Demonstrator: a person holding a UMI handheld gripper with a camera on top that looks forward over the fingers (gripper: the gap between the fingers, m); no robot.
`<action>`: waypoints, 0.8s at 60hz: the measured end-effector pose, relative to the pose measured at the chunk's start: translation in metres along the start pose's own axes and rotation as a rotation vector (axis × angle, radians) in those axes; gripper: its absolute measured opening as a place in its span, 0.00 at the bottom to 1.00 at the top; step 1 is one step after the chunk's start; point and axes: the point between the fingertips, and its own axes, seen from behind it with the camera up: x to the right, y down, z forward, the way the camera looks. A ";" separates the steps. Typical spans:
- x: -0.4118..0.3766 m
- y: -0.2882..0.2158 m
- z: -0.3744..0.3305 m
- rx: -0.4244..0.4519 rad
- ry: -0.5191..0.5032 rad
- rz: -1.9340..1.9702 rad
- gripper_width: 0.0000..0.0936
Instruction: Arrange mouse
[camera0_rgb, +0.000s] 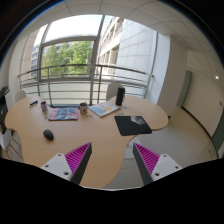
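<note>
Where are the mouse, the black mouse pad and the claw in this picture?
mouse (48, 134), gripper view, middle of its dark top.
black mouse pad (131, 125), gripper view, centre of its flat surface.
claw (111, 158), gripper view, open, midway between its fingertips.

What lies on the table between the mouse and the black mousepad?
Bare tabletop; in the gripper view nothing sits between the mouse and the mousepad. The open tongs hover short of both.

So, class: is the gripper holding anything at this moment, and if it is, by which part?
Nothing is held. The gripper is open, with only bare table between its fingers. The mouse lies untouched on the table, well beyond them.
</note>
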 end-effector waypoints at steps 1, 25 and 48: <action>0.000 0.002 0.000 -0.005 -0.001 0.001 0.90; -0.096 0.134 0.049 -0.195 -0.104 -0.058 0.90; -0.342 0.140 0.168 -0.152 -0.324 -0.093 0.90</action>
